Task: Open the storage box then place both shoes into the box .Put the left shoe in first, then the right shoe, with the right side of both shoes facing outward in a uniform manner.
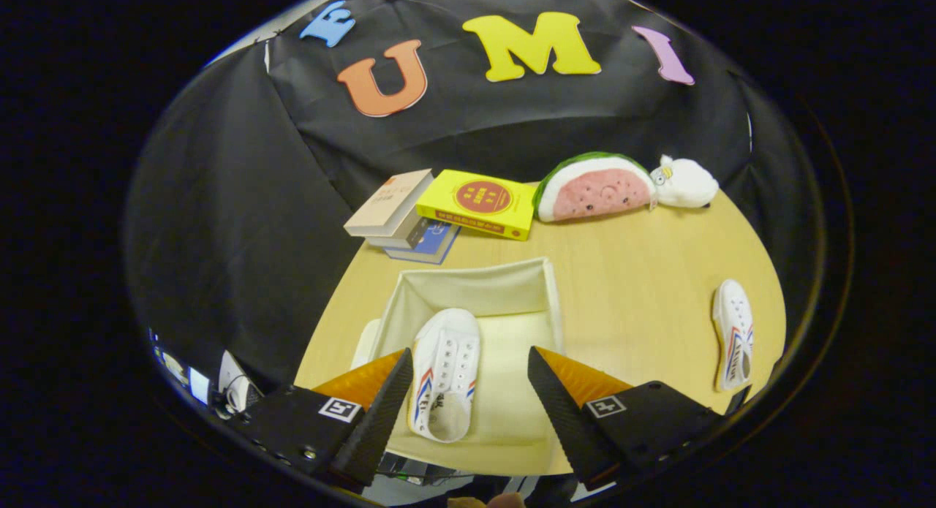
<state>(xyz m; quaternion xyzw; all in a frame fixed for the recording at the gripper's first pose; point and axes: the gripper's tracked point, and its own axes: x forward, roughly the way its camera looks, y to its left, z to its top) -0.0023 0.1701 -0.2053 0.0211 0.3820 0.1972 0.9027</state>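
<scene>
Your gripper (470, 391) hangs over the box (550, 303), fingers spread wide and holding nothing. One shoe (444, 373) lies in the box; the other shoe (733, 334) sits far off on the table (629, 274). Grab it crooked and it may land facing the wrong way.

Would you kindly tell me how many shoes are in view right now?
2. One shoe lies inside the open storage box, between the open gripper's fingers. The other shoe lies on the table, off beyond the right finger.
</scene>
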